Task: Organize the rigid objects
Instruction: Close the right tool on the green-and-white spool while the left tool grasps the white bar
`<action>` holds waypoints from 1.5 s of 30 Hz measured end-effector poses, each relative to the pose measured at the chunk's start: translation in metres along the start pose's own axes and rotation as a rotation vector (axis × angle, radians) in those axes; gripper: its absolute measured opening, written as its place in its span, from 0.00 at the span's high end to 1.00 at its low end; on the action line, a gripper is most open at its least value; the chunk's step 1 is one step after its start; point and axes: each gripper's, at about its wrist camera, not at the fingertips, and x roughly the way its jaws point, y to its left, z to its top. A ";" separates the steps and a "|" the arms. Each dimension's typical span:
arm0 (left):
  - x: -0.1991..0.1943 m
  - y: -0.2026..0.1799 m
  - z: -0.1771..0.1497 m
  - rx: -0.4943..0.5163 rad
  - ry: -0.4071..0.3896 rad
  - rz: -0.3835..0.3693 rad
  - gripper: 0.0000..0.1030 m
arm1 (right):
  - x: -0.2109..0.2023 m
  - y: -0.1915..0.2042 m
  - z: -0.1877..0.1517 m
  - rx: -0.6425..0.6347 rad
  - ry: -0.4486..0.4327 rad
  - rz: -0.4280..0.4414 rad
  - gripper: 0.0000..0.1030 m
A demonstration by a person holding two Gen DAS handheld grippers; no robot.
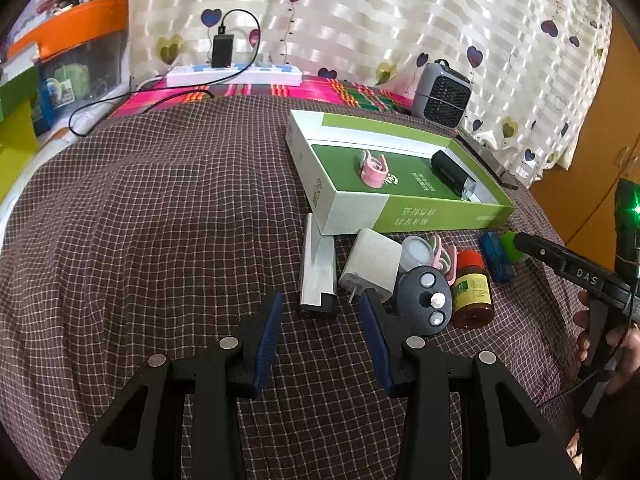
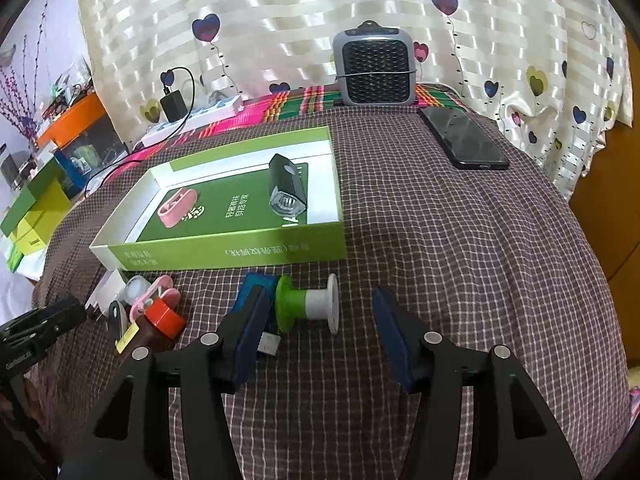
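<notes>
A green and white box (image 1: 360, 208) (image 2: 224, 250) lies open on the checked cloth, holding a pink clip (image 1: 374, 170) (image 2: 176, 208) and a black light (image 1: 450, 170) (image 2: 285, 186). In front of it lie a silver stapler (image 1: 318, 270), a white charger (image 1: 372, 264), a dark grey remote (image 1: 426, 300), a red-capped bottle (image 1: 472, 290) (image 2: 158, 324), a blue USB reader (image 1: 496, 256) (image 2: 252, 292) and a green and white spool (image 2: 308, 304). My left gripper (image 1: 322, 312) is open just short of the stapler. My right gripper (image 2: 320, 312) is open around the spool.
A black phone (image 2: 464, 140) and a grey fan heater (image 2: 374, 66) (image 1: 442, 94) sit at the back right. A white power strip (image 1: 234, 74) with a black adapter lies at the back. Coloured boxes (image 2: 36, 208) stack at the left edge.
</notes>
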 end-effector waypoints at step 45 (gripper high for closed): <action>0.037 -0.013 0.024 0.201 0.057 0.161 0.74 | 0.023 -0.009 0.004 -0.023 0.053 -0.102 0.56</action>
